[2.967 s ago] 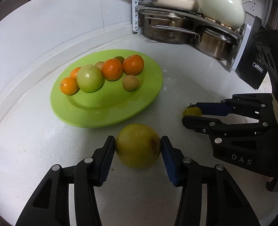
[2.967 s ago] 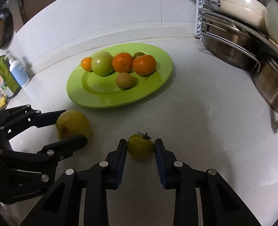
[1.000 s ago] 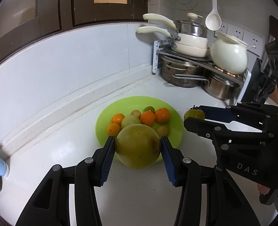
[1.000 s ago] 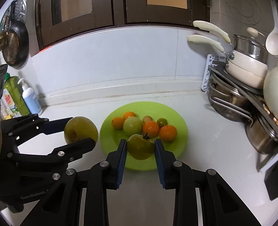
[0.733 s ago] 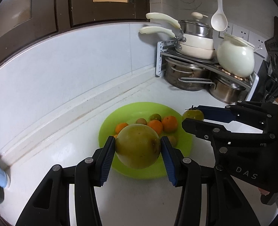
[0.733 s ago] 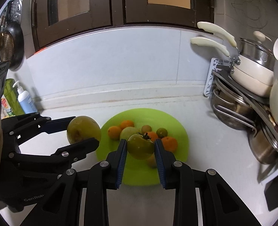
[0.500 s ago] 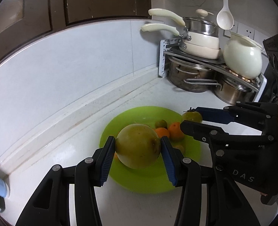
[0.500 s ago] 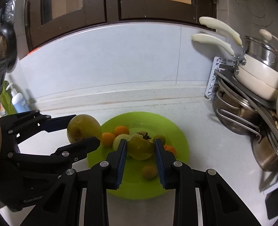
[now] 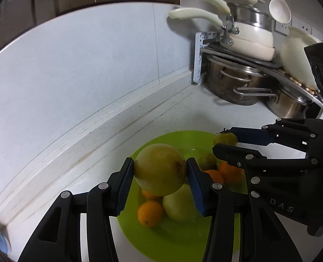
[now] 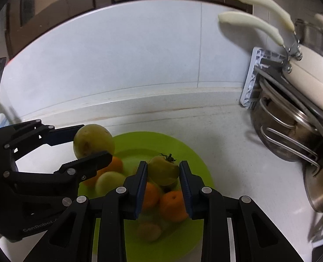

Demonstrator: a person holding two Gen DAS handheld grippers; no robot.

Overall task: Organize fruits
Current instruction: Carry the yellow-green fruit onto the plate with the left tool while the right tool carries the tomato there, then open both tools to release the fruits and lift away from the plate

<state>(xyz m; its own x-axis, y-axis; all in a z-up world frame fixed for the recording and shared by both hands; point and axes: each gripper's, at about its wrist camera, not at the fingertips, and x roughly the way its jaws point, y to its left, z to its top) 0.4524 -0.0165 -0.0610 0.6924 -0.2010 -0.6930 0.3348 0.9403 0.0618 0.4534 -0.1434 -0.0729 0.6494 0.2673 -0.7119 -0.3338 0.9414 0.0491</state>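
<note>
Both fruits hang over the green plate: left gripper fingers clamp the large yellow-green fruit, right gripper fingers pinch the small green tomato. Next, each needs a bare patch below its fingers, then lowering and release.

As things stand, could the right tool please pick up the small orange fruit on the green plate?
Probably not: the right tool is shut on a greenish stemmed tomato, with the orange fruit beneath on the green plate.

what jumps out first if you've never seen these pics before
Two fruits held in the air over the bright green plate: the left hand-held gripper clamps a large yellow-green fruit, and the right hand-held gripper clamps a smaller green tomato with its stem up. Under them the plate already carries oranges and a pale green fruit. At right, a rack holds stacked pots.
</note>
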